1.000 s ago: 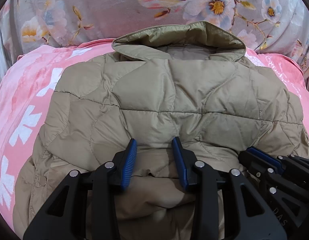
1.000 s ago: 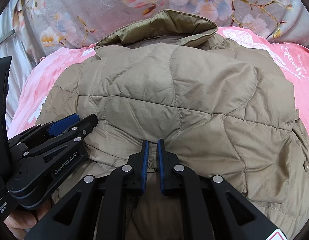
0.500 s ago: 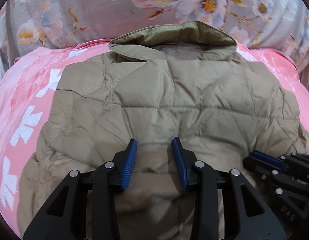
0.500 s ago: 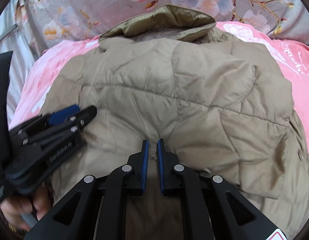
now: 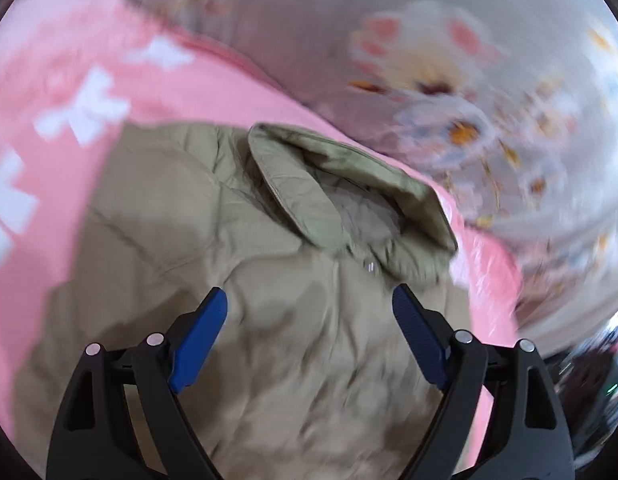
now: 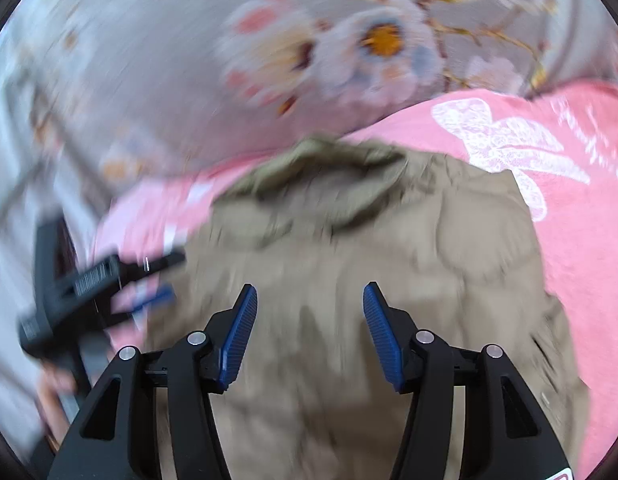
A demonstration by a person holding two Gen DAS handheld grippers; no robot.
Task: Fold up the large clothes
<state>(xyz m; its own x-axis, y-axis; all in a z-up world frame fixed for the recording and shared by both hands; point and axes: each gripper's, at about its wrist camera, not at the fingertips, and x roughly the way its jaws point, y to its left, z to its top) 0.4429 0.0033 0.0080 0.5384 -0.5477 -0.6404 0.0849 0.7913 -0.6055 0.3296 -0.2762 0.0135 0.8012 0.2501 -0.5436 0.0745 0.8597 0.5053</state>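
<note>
A tan quilted jacket (image 5: 293, 280) lies folded on a pink blanket (image 5: 69, 92), its olive-lined collar (image 5: 349, 188) at the far end. In the right wrist view the same jacket (image 6: 389, 264) fills the middle, blurred by motion. My left gripper (image 5: 309, 312) hovers above the jacket, its jaws opening wide with nothing between the blue pads. My right gripper (image 6: 309, 308) is also above the jacket, jaws opening, nothing held. The left gripper (image 6: 121, 280) shows blurred at the left edge of the right wrist view, with a hand below it.
A grey floral bedcover (image 6: 349, 40) rises behind the pink blanket (image 6: 581, 208). The same floral cover (image 5: 469, 100) runs along the upper right of the left wrist view. Dark clutter (image 5: 589, 360) sits at the right edge of that view.
Both grippers let go of the jacket's folded hem and opened. Both lifted away; the left one swung left and rolled, so the jacket now appears tilted. The jacket stays folded.
</note>
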